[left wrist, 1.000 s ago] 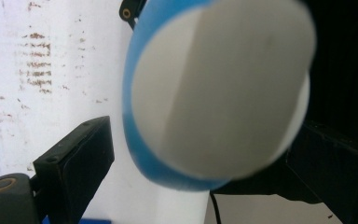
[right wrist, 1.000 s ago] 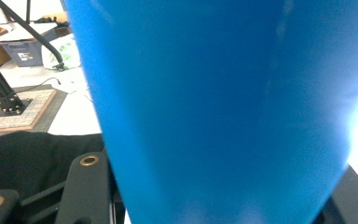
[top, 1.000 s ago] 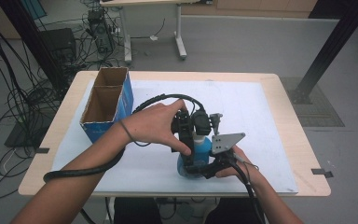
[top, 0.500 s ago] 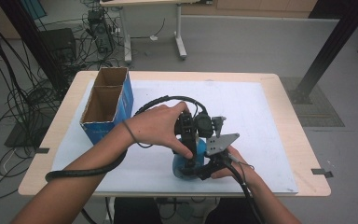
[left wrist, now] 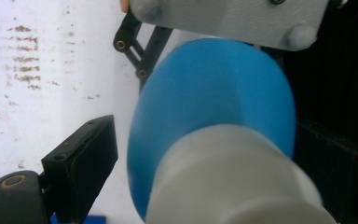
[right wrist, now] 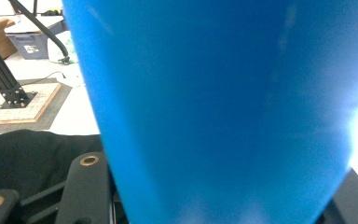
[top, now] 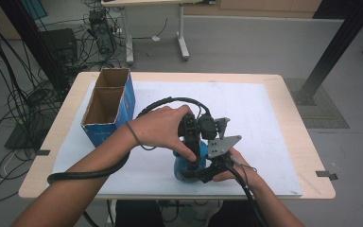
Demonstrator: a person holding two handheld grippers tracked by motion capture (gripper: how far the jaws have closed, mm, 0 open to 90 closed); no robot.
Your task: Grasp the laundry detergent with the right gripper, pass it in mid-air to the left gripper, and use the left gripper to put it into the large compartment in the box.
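Glossy blue plastic bottle (top: 185,165) w/ white cap (left wrist: 233,182), upright near front edge of white-covered surface (top: 264,109). Right claw (top: 203,174) pinches its body. Left claw (top: 194,151) spread round cap, jaws just been closing, pads not pressing. Vs earlier: hands barely shifted.

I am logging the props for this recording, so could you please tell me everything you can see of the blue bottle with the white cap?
The blue bottle looks like smooth, opaque plastic, with a rounded shoulder narrowing to a white cap. It stands near the front edge of the white table sheet. The right gripper is clamped on its lower body from the side. The left gripper comes from above; its jaws straddle the cap, have just been closing, and one jaw stands clear.
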